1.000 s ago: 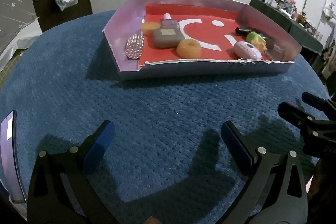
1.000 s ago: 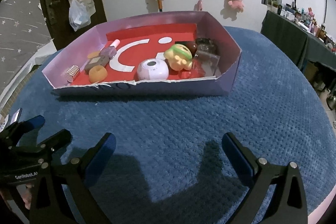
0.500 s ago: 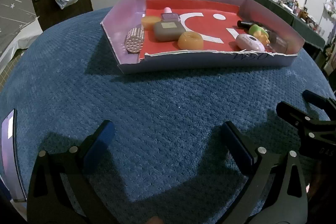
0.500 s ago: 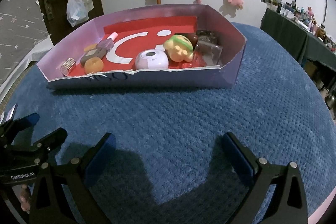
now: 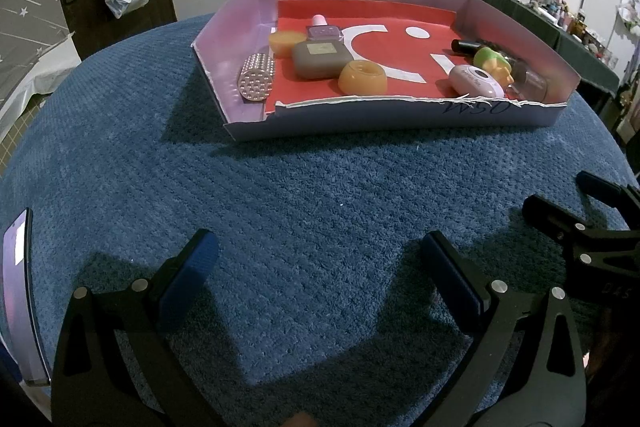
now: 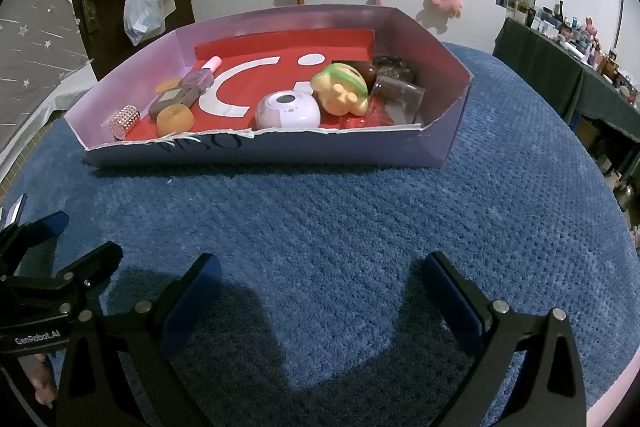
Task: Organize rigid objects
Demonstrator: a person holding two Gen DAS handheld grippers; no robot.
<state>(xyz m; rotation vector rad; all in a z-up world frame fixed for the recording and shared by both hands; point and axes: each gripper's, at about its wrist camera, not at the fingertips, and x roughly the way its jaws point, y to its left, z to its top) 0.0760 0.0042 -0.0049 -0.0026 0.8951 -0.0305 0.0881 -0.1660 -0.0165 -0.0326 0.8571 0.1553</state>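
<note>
While both tools hover low over the blue cloth (image 5: 280, 195), your left gripper (image 5: 316, 259) and right gripper (image 6: 320, 275) stand with fingers wide apart, holding nothing. Reach carelessly at twelve o'clock and you could catch the tray (image 5: 400, 115) on its torn front lip, dragging it. Inside, left to right: a studded roller (image 5: 256, 79), a yellow puck (image 5: 285, 41), a purple bottle (image 5: 323, 31), a grey case (image 5: 322, 59), an orange cup (image 5: 363, 78), a pink pod (image 5: 474, 79), a green-capped toy (image 5: 494, 61) and a clear jar (image 5: 534, 85). The right-hand cluster sits crowded; a wide grab there may knock its neighbours.
</note>
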